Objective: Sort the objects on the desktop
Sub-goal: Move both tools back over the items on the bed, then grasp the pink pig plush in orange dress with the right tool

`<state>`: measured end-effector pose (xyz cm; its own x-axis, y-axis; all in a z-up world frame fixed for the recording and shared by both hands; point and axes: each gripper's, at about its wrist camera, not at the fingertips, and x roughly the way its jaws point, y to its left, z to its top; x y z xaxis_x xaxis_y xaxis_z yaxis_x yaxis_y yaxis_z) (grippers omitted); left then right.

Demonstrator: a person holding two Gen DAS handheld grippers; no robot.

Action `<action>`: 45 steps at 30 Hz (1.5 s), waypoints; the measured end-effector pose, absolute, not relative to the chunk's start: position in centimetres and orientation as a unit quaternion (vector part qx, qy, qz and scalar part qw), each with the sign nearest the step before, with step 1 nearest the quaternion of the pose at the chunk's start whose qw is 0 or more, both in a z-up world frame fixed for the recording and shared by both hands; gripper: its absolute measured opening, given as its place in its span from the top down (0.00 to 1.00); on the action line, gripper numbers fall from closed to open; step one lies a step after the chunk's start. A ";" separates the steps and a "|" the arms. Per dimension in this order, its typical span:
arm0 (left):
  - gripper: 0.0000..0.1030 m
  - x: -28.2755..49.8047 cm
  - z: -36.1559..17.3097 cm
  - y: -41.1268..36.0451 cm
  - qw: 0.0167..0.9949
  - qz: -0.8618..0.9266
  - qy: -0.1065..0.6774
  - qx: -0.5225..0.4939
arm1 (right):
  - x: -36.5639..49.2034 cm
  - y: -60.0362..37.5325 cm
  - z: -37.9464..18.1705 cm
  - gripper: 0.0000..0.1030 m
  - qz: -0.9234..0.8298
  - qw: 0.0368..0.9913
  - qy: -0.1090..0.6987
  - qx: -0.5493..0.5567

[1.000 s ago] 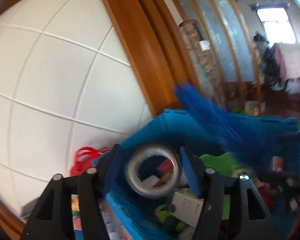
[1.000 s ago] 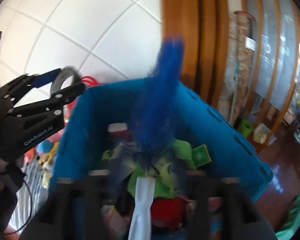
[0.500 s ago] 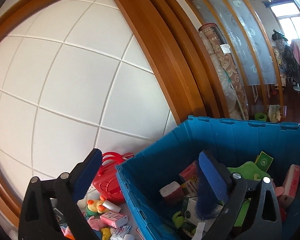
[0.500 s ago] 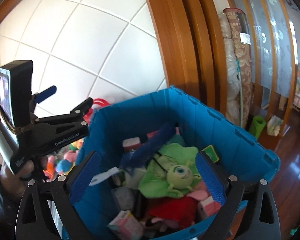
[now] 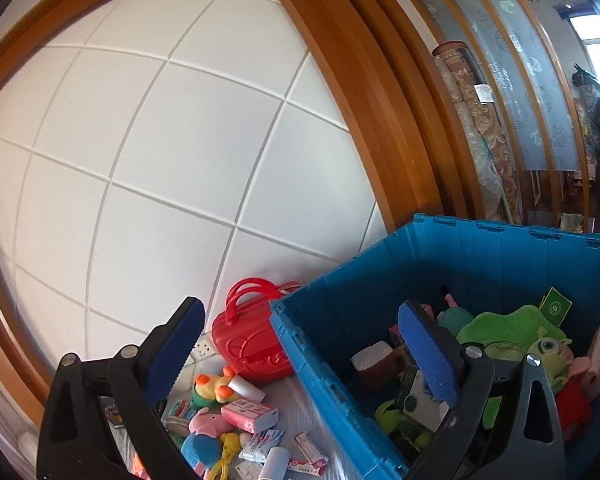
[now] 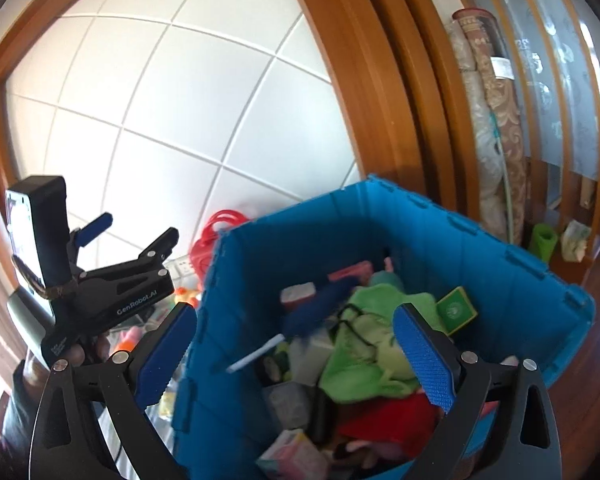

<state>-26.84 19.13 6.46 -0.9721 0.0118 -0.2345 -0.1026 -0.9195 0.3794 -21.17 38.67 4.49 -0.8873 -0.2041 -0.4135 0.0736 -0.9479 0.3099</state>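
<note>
A blue plastic crate (image 5: 480, 264) (image 6: 440, 248) holds several toys and boxes, among them a green plush (image 5: 500, 332) (image 6: 372, 344) and a blue feather duster with a white handle (image 6: 300, 320) lying on top. My left gripper (image 5: 300, 352) is open and empty above the crate's left wall; it also shows in the right wrist view (image 6: 132, 236). My right gripper (image 6: 296, 352) is open and empty above the crate. Loose toys (image 5: 220, 420) lie on the table left of the crate.
A red toy handbag (image 5: 248, 340) stands against the white tiled wall (image 5: 160, 160) behind the loose toys. A wooden door frame (image 5: 380, 100) and a rolled carpet (image 6: 492, 120) stand behind the crate. A green cup (image 6: 544, 240) sits on the floor beyond.
My left gripper opened and let go of the tape roll, which is no longer in view. My right gripper opened and the blue duster dropped into the crate. Both grippers drew back.
</note>
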 end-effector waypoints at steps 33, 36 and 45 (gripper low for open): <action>0.04 -21.9 -9.1 -28.0 -0.217 0.934 0.106 -0.264 | -31.2 -7.7 -5.9 0.01 -0.887 0.305 -0.040 0.346; 0.04 -21.8 -9.3 -32.0 -0.252 0.921 0.096 -0.282 | -34.1 -12.7 -8.1 0.01 -0.878 0.318 -0.004 0.358; 0.04 -21.9 -10.1 -40.0 -0.326 0.896 0.077 -0.291 | -41.9 -22.3 -16.4 0.01 -0.816 0.387 0.020 0.428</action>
